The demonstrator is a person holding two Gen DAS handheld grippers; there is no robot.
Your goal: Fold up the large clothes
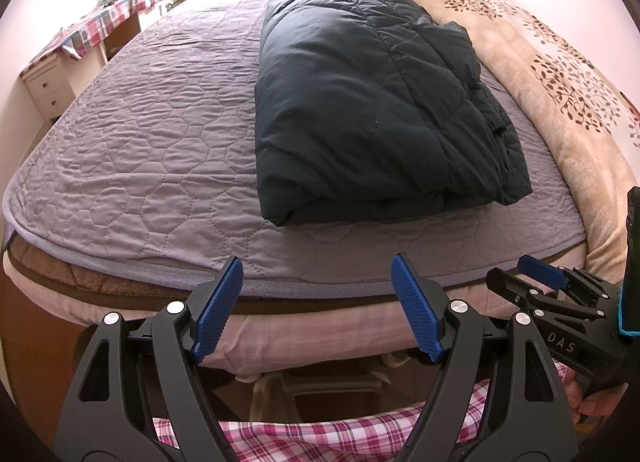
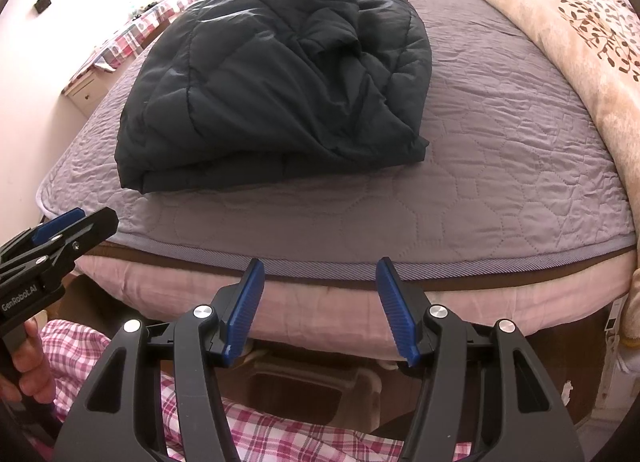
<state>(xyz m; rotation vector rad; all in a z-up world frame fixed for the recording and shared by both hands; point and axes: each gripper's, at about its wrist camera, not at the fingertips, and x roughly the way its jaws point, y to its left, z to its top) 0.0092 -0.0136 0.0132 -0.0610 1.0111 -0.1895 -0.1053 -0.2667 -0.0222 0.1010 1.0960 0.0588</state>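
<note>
I've got both tools hanging at the foot of the bed [image 1: 140,142], short of the mattress edge. The left gripper [image 1: 316,308] has its blue pads spread wide with nothing between them; the right gripper [image 2: 320,310] is spread too, and empty. The dark quilted jacket [image 1: 372,102] lies on the purple quilt, already doubled into a thick bundle, just beside the floral blanket [image 1: 552,62]. It looks nearly done to me. If another fold is wanted, I'd reach both near corners together, pinch through all the layers, and lift evenly so the puffy padding doesn't slide apart.
</note>
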